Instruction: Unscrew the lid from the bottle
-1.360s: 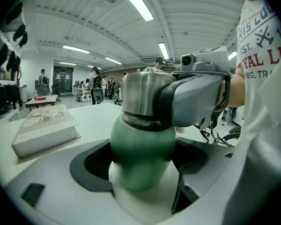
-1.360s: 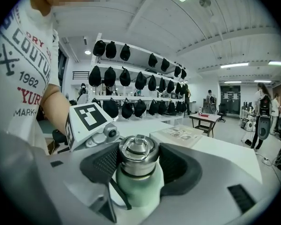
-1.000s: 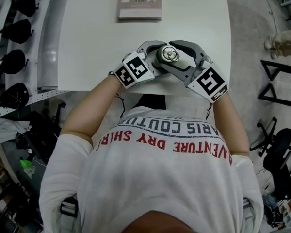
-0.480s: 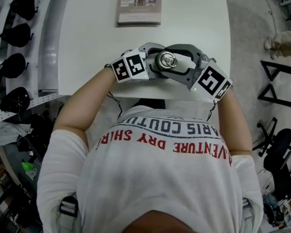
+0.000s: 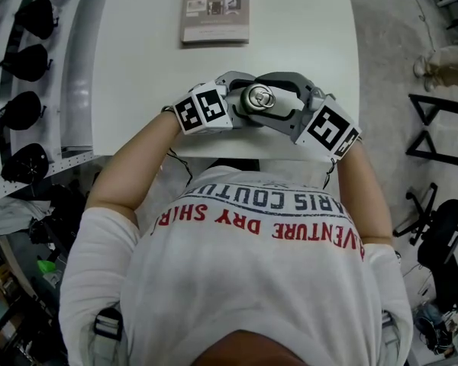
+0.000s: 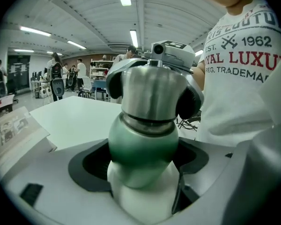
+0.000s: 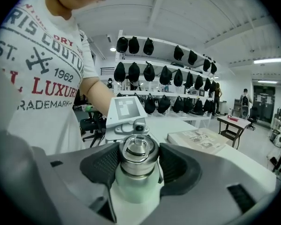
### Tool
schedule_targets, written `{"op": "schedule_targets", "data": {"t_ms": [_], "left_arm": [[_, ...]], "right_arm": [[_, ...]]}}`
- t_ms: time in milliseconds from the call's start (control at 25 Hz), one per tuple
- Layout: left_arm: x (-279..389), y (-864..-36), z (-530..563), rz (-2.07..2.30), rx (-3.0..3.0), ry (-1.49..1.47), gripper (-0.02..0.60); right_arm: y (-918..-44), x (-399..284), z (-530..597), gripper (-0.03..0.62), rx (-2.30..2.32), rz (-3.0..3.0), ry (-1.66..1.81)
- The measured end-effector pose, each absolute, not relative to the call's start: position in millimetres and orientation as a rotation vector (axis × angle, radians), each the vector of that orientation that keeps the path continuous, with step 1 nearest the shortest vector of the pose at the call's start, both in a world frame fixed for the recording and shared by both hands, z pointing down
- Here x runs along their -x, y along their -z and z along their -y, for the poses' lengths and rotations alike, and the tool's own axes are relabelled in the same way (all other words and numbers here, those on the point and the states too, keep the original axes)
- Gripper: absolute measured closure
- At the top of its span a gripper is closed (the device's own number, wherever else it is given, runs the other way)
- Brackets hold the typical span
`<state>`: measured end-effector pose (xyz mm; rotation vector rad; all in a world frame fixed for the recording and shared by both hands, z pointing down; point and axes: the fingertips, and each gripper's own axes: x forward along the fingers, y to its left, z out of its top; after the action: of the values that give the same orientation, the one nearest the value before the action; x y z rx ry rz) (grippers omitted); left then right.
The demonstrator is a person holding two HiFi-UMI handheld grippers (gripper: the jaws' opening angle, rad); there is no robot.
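Observation:
A bottle (image 6: 143, 144) with a green and white body and a steel lid (image 5: 258, 97) stands near the front edge of the white table (image 5: 137, 67). My left gripper (image 5: 244, 97) comes from the left and is shut on the bottle's body (image 7: 136, 184). From the right, my right gripper (image 5: 278, 99) is shut on the lid (image 7: 139, 156), one dark pad on each side. In the left gripper view those pads (image 6: 189, 97) clasp the lid (image 6: 152, 90) above the green shoulder. The lid sits on the bottle's neck.
A booklet (image 5: 216, 10) lies at the table's far edge, well beyond the bottle. Shelves with dark rounded items (image 5: 23, 67) run along the left. The person's body is close against the table's near edge. Chairs and frames (image 5: 435, 128) stand on the floor to the right.
Both grippers have turned a little around the bottle and the left marker cube has swung slightly left. The bottle and both grips stay where they were.

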<state>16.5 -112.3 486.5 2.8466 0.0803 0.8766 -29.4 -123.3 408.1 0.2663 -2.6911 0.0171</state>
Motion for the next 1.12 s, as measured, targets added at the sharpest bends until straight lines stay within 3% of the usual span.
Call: {"op": "schedule_targets", "data": {"t_ms": [1120], "left_arm": [[1,-441,117,0.31,-2.866,-0.725,0.189]], "right_arm": [[-318,-27,120,0.33,-0.793,2.862,-0.106]]}}
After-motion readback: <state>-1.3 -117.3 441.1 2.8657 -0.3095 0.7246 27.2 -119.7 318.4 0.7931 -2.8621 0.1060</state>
